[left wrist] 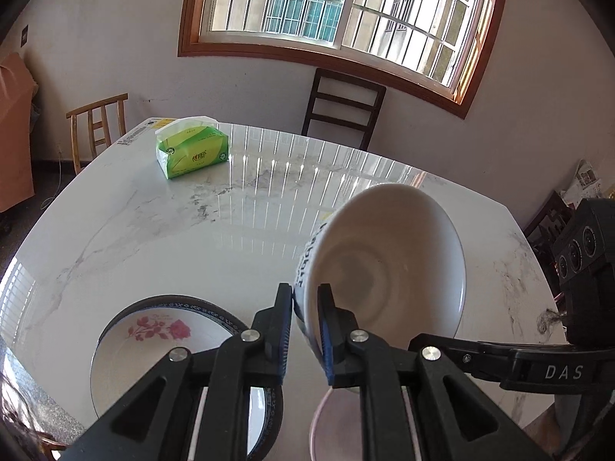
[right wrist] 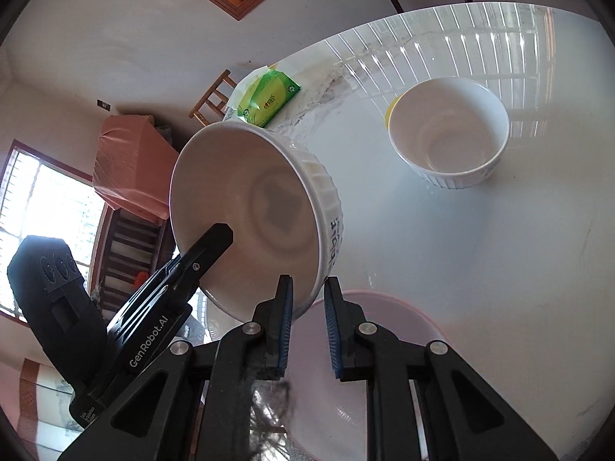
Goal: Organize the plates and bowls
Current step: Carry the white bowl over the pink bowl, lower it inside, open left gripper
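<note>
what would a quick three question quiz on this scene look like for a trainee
1. True or false: the left gripper is clamped on the rim of the tilted white bowl.
2. Which item shows through the gap between the fingers of the right gripper? A) a fork B) the pink plate C) a cup
3. Fill in: the second white bowl stands ____ on the table, apart from both grippers.

Key: 1 true; 2 B; 3 upright
</note>
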### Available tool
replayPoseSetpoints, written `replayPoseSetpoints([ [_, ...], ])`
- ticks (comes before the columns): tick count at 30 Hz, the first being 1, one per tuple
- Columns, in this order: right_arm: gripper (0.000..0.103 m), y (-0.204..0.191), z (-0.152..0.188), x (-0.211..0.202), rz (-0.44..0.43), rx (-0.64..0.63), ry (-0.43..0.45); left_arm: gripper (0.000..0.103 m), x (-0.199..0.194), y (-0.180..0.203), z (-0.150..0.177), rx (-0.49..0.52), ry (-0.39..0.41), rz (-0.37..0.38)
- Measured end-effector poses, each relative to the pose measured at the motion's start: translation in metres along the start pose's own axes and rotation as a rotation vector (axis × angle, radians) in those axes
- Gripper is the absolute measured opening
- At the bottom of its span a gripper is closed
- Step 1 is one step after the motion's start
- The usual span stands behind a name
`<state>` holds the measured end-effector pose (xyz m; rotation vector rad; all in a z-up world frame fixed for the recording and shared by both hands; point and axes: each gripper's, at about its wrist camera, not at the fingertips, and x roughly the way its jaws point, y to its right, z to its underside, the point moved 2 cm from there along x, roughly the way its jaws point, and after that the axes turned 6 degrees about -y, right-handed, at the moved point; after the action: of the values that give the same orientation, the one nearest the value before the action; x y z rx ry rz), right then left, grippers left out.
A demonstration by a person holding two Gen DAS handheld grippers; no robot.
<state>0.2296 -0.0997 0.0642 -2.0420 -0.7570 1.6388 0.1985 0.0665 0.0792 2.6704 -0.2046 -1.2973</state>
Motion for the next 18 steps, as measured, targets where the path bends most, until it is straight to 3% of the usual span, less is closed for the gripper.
replayPoseSetpoints([
  [11, 0.017, 0.019, 0.058, -0.015, -0.006, 0.01, -0.017, 0.014, -0.029, 0.036, 0.055, 0.065, -0.002, 0.025],
  [18, 0.017, 0.031, 0.081, -0.024, 0.004, 0.014, -0.024, 0.014, -0.025, 0.044, 0.081, 0.066, -0.052, 0.032],
])
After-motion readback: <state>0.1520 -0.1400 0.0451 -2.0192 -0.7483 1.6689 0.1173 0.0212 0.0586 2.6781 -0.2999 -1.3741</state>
